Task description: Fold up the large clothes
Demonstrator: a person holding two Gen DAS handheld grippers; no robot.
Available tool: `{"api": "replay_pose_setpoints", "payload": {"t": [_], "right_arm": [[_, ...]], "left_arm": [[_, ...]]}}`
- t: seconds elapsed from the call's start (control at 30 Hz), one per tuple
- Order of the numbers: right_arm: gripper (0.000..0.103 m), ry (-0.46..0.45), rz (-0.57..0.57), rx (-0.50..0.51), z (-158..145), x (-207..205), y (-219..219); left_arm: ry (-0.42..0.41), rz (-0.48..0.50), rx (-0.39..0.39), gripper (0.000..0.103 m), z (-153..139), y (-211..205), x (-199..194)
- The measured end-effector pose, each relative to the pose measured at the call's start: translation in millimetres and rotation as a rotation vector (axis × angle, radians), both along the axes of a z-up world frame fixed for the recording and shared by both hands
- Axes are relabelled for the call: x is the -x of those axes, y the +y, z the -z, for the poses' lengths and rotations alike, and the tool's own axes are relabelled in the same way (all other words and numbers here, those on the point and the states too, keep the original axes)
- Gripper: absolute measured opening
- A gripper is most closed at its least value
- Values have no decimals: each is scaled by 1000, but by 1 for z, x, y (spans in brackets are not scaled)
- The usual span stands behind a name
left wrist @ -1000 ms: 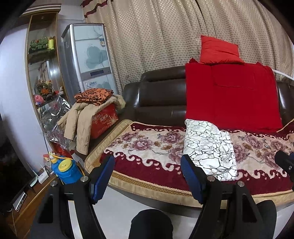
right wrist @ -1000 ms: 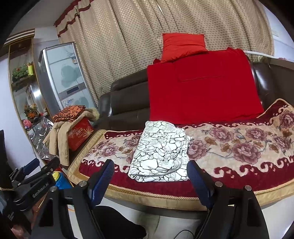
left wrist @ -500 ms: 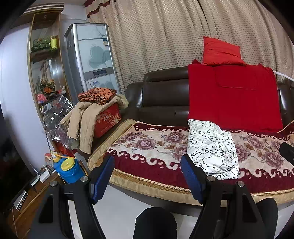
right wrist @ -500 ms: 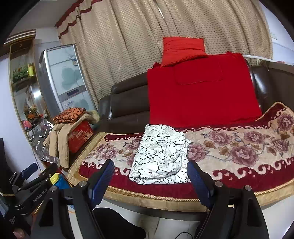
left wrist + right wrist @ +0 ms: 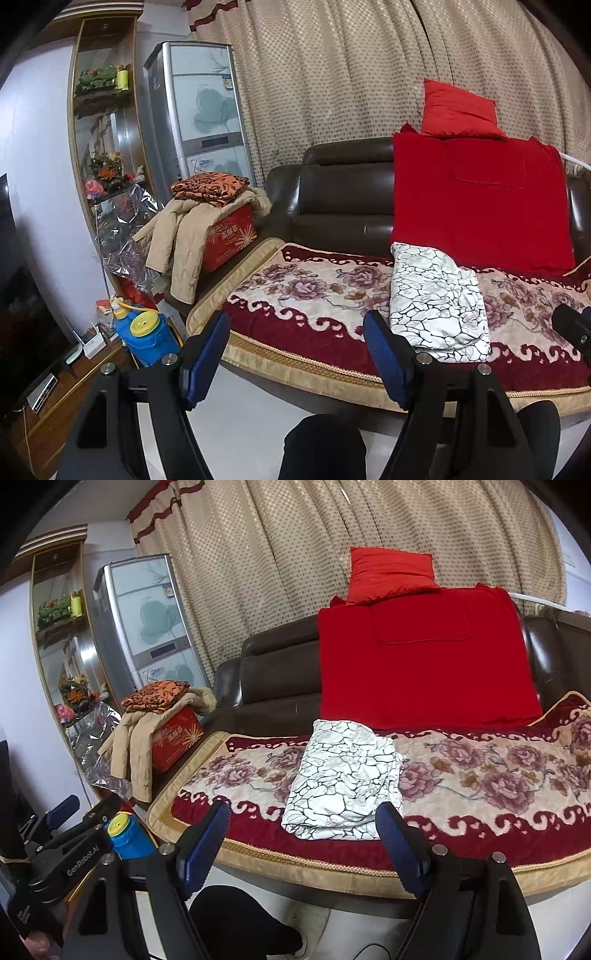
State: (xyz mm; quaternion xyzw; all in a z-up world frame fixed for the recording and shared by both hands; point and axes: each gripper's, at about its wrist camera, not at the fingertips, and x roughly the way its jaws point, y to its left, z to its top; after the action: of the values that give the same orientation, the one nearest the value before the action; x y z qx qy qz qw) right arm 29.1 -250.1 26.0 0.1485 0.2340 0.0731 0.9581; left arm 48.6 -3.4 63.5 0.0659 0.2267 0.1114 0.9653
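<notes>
While both the left gripper (image 5: 297, 354) and right gripper (image 5: 304, 840) hover empty with jaws spread, a folded white crackle-patterned garment (image 5: 341, 781) lies on the floral sofa cover (image 5: 480, 775).

Both wrist views face the sofa (image 5: 343, 195) from the floor side — sharing its seat.

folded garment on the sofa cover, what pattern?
White with black crackle lines; the folded garment shows best in the right wrist view.

glossy leather sofa (image 5: 280, 672), plush cover (image 5: 480, 775), soft cloth garment (image 5: 343, 782).
</notes>
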Motion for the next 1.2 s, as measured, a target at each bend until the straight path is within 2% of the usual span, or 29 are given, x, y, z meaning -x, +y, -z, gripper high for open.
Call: {"api": "replay_pose_setpoints", "payload": {"t": [0.67, 1.2], "right_arm": [[84, 9, -24, 11, -2, 5, 16], [84, 42, 39, -2, 8, 18, -7]], "left_arm": [[2, -15, 18, 75, 0, 12, 7], [30, 71, -11, 75, 7, -19, 21]]}}
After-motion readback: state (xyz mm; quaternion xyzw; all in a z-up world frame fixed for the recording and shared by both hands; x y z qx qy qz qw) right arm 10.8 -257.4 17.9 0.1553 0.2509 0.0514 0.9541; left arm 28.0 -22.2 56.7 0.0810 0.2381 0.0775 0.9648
